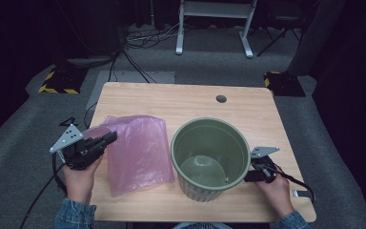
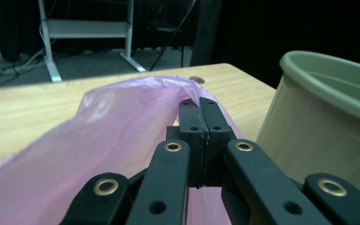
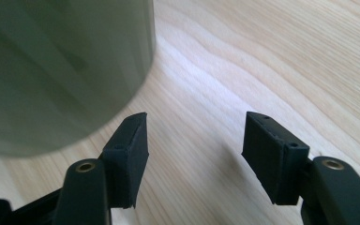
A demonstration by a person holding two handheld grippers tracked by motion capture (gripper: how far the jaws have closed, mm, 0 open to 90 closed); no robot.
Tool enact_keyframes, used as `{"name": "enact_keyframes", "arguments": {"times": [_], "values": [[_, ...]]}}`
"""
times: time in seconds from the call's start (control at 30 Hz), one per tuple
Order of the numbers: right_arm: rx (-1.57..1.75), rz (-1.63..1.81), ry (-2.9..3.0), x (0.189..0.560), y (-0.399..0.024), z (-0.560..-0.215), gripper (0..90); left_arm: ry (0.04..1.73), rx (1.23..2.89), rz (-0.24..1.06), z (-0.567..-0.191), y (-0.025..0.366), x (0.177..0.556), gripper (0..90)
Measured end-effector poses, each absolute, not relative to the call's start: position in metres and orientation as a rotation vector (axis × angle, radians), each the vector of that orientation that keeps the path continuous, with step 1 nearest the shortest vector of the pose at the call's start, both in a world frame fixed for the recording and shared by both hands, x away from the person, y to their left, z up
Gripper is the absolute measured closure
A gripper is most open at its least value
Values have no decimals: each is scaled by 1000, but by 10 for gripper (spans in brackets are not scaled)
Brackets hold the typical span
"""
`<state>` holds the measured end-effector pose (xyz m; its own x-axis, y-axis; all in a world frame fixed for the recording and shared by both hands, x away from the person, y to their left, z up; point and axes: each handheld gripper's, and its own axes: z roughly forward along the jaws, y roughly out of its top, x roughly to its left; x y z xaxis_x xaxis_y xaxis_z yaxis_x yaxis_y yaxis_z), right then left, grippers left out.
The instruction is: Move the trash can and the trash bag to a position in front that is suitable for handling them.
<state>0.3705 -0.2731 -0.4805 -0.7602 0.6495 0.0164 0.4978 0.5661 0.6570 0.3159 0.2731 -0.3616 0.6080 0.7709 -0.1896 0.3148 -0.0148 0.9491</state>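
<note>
On the pale wooden tabletop (image 1: 248, 114), my left fingers (image 2: 199, 110) pinch the thin pink plastic bag (image 1: 136, 150) at its left edge; my right fingers (image 3: 194, 140) stand released, seemingly just beside the green ribbed plastic bucket (image 1: 211, 157).

bag (image 1: 138, 152) flat on the table (image 1: 190, 102), left half | bin (image 1: 211, 157) upright just right of it, edges pretty much touching | left gripper (image 1: 108, 138) at the bag's left edge | right gripper (image 1: 248, 176) down by the bin's right side
</note>
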Motion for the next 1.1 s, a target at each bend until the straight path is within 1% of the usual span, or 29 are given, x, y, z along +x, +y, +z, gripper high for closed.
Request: {"name": "enact_keyframes", "arguments": {"times": [0.27,0.33,0.4,0.57,1.1], "values": [[979,1034,2546,371,-290,-492,393,862,1614,464,-334,271,315,896],[933,1048,2524,370,-291,-496,352,851,1606,466,-328,272,315,895],[900,1078,2496,369,-292,-500,280,846,1602,471,-324,273,314,895],[887,1109,2488,370,-294,-504,219,828,1598,479,-313,272,313,896],[883,1110,2490,371,-294,-504,216,748,1593,438,-281,281,319,896]]}}
